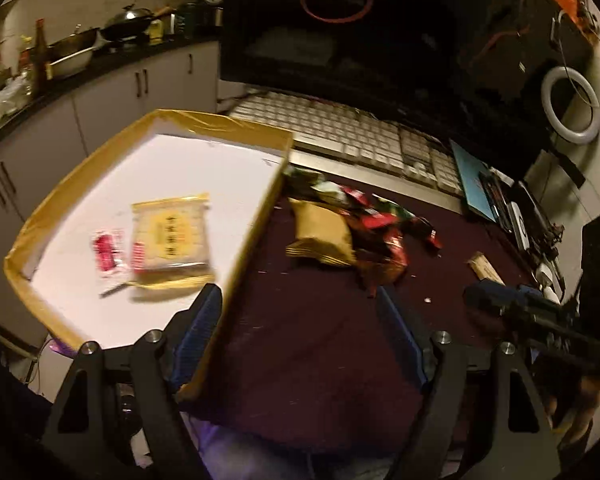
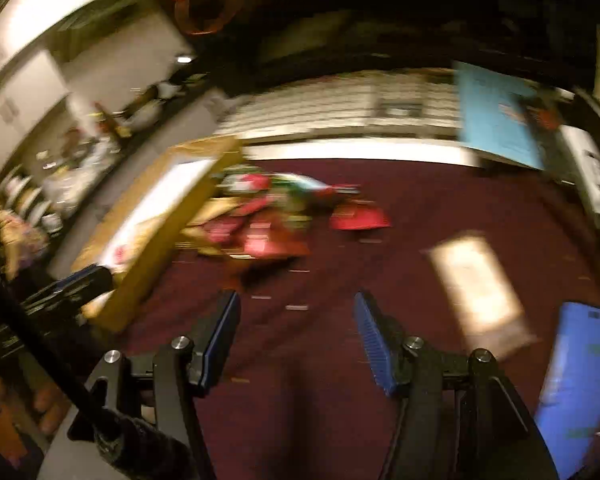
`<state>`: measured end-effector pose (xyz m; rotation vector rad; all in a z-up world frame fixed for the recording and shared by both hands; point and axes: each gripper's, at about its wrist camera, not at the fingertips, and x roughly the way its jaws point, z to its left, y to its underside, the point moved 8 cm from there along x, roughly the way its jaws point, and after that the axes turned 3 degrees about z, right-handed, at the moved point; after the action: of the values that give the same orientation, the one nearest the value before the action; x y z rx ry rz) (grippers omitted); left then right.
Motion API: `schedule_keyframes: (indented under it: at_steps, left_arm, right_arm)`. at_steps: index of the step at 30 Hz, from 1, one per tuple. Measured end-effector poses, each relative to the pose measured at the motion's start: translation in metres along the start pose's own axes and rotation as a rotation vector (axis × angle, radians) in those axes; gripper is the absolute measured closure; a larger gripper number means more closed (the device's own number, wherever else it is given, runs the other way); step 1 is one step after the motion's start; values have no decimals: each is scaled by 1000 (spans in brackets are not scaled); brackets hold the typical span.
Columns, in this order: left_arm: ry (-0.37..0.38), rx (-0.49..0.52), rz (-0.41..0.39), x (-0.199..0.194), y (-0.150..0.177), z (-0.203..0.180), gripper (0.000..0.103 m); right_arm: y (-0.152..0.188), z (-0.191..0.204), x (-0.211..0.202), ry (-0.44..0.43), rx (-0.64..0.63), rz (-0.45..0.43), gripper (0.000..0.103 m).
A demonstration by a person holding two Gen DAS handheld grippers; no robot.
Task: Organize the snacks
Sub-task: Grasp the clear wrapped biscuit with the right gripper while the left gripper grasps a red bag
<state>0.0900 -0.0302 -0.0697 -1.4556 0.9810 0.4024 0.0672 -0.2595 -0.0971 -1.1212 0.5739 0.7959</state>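
A shallow white box with yellow-taped walls [image 1: 256, 216] sits at the left of a dark red table. In it lie a yellow cracker packet [image 1: 172, 236] and a small red-and-white packet [image 1: 108, 256]. A pile of snack packets [image 1: 352, 232], gold, red and green, lies just right of the box; it also shows blurred in the right wrist view [image 2: 268, 216]. My left gripper [image 1: 300, 312] is open and straddles the box's right wall. My right gripper [image 2: 296, 308] is open and empty over the bare cloth, short of the pile. It shows at the right of the left wrist view [image 1: 500, 304].
A white keyboard [image 1: 340, 128] and a dark monitor [image 1: 360, 40] stand behind the pile. A blue pad [image 1: 476, 180] and a ring light [image 1: 568, 108] are at the far right. A pale wooden block [image 2: 476, 288] and a blue object [image 2: 576, 384] lie right of my right gripper.
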Motion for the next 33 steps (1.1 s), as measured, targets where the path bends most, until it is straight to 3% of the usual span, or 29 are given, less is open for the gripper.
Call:
schedule_keyframes:
  at_steps: [6, 10, 14, 16, 19, 23, 25, 28, 29, 31, 33]
  left_arm:
    - [-3, 79, 18, 14, 2, -27, 24]
    - [14, 140, 30, 28, 1, -44, 24]
    - [41, 210, 58, 47, 0, -63, 24]
    - [52, 271, 74, 57, -1, -72, 24]
    - [25, 323, 93, 70, -5, -78, 29]
    - [12, 404, 88, 78, -11, -86, 33]
    - [37, 412, 136, 86, -8, -88, 36]
    - [64, 418, 184, 94, -2, -90, 40]
    - [102, 399, 220, 95, 2, -92, 50]
    - [184, 359, 271, 92, 8, -96, 52]
    - [185, 349, 272, 89, 9, -98, 51]
  right_arm:
    - [-12, -46, -14, 109, 40, -28, 44]
    - [-14, -82, -9, 183, 86, 5, 44]
    - [-7, -90, 9, 208, 94, 75, 43]
    - [-6, -84, 11, 230, 73, 60, 43]
    - [1, -72, 13, 242, 48, 40, 49]
    - [6, -65, 13, 328, 43, 2, 66]
    - [5, -62, 10, 322, 62, -18, 71]
    - [5, -55, 12, 235, 99, -19, 71]
    - [5, -52, 15, 220, 101, -15, 71]
    - [5, -47, 17, 193, 102, -22, 71]
    - [5, -44, 18, 192, 104, -28, 71]
